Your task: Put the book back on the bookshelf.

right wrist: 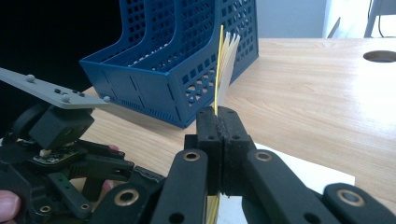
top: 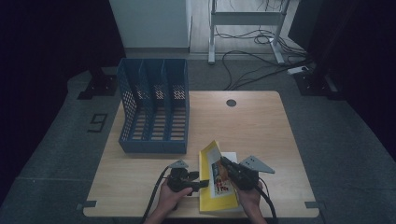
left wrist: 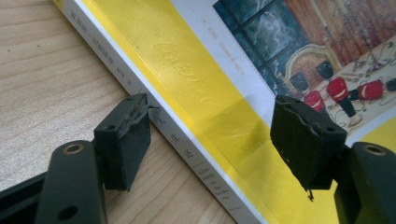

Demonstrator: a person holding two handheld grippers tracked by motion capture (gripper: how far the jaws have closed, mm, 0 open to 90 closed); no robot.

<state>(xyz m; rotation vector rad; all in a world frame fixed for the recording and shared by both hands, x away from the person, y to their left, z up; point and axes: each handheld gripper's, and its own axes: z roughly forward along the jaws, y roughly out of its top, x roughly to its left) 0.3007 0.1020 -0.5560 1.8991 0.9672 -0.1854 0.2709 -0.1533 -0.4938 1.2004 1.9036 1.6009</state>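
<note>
A yellow book (top: 215,186) with a picture on its front lies near the table's front edge. My right gripper (top: 227,165) is shut on the front cover's edge, and in the right gripper view its jaws (right wrist: 218,116) pinch the thin yellow cover (right wrist: 218,60), which stands upright with pages fanning behind it. My left gripper (top: 200,183) sits at the book's left side. In the left gripper view it (left wrist: 212,140) is open, one pad (left wrist: 123,140) on the table side of the white spine (left wrist: 187,149), the other over the yellow cover (left wrist: 201,93).
A blue mesh file rack (top: 154,107) with three slots stands at the table's back left, and it shows close behind the cover (right wrist: 173,56). A round cable hole (top: 231,102) is at the back of the wooden table (top: 261,126). Cables lie on the floor beyond.
</note>
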